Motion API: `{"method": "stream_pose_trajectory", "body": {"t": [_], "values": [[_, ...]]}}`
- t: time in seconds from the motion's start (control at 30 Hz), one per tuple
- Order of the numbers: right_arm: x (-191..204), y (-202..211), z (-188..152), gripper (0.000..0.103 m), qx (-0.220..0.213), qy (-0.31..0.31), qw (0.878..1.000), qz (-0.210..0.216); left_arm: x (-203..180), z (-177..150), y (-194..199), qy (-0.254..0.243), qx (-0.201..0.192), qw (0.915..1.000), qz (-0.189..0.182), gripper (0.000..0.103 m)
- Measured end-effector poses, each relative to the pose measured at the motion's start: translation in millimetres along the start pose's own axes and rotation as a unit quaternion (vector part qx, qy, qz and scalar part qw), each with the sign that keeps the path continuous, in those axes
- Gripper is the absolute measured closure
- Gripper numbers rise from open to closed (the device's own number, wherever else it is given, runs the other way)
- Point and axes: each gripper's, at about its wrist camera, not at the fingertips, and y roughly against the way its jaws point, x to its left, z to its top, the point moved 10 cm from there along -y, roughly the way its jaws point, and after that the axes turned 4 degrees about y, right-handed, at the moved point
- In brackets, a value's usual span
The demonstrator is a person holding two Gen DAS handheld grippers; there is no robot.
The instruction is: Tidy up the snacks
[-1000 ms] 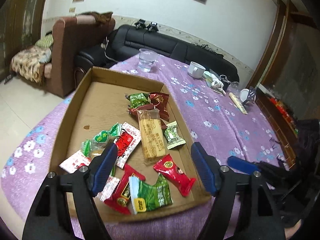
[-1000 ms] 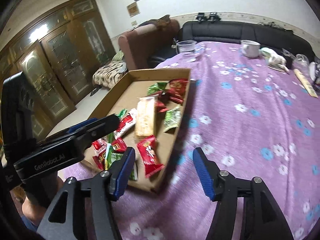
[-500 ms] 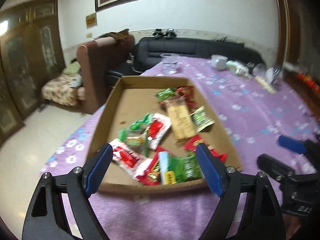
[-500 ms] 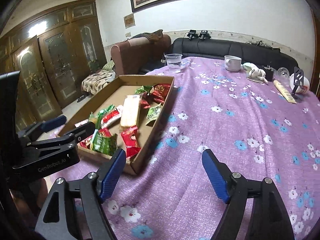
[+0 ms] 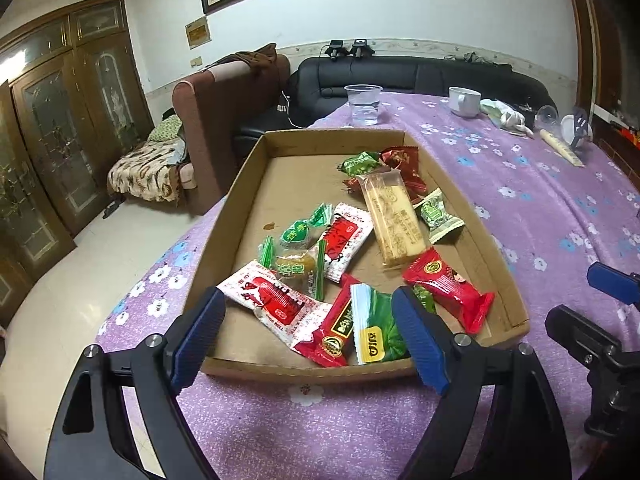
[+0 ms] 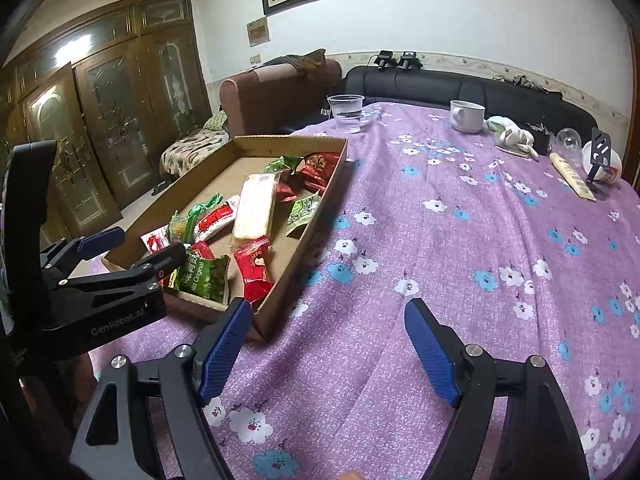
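A shallow cardboard box (image 5: 236,216) on the purple flowered tablecloth (image 5: 540,200) holds several wrapped snacks: a long beige bar (image 5: 394,216), red packets (image 5: 448,288), green packets (image 5: 374,328) and red-and-white packets (image 5: 272,300). My left gripper (image 5: 310,336) is open and empty, just above the box's near edge. My right gripper (image 6: 328,352) is open and empty above bare cloth, right of the box (image 6: 320,216). The left gripper also shows in the right wrist view (image 6: 136,248).
A clear plastic cup with water (image 5: 363,104) and a white mug (image 5: 464,101) stand at the table's far end, with a cloth, a tipped cup and a tube (image 5: 560,152) at far right. A brown armchair (image 5: 224,120) and black sofa (image 5: 420,76) stand behind.
Both grippers have pulled back toward me and levelled out. The left one went from over the snacks to the box's near edge. Both stay open and empty.
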Motion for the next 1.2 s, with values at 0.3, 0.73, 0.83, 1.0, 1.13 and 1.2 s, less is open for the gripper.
{"method": "stream_pose_trajectory", "body": {"t": [0.3,0.73,0.83,1.0,1.13,1.2], "values": [[-1.2,-3.3,-0.9,0.023,0.006,-0.002,1.0,0.0,3.1,-2.8,-2.8,-0.007,-0.001,0.9997,0.021,0.017],[-2.9,-5.4,-1.6,0.023,0.011,-0.004,1.0,-0.006,5.8,-3.8,-1.8,-0.013,-0.004,0.9994,0.031,0.017],[-3.6,-4.9,-1.6,0.023,0.011,-0.004,1.0,-0.006,6.3,-3.5,-1.0,-0.013,-0.004,0.9994,0.031,0.017],[-4.4,-5.3,-2.5,0.023,0.014,-0.006,1.0,-0.007,7.0,-3.2,0.1,-0.016,-0.007,0.9992,0.034,0.017],[-5.4,-6.0,-2.4,0.023,0.015,-0.009,1.0,-0.008,8.2,-2.9,1.4,-0.017,-0.009,0.9992,0.036,0.017],[-5.6,-5.9,-2.4,0.023,0.015,-0.008,1.0,-0.008,7.9,-3.1,1.3,-0.017,-0.009,0.9992,0.036,0.017]]}}
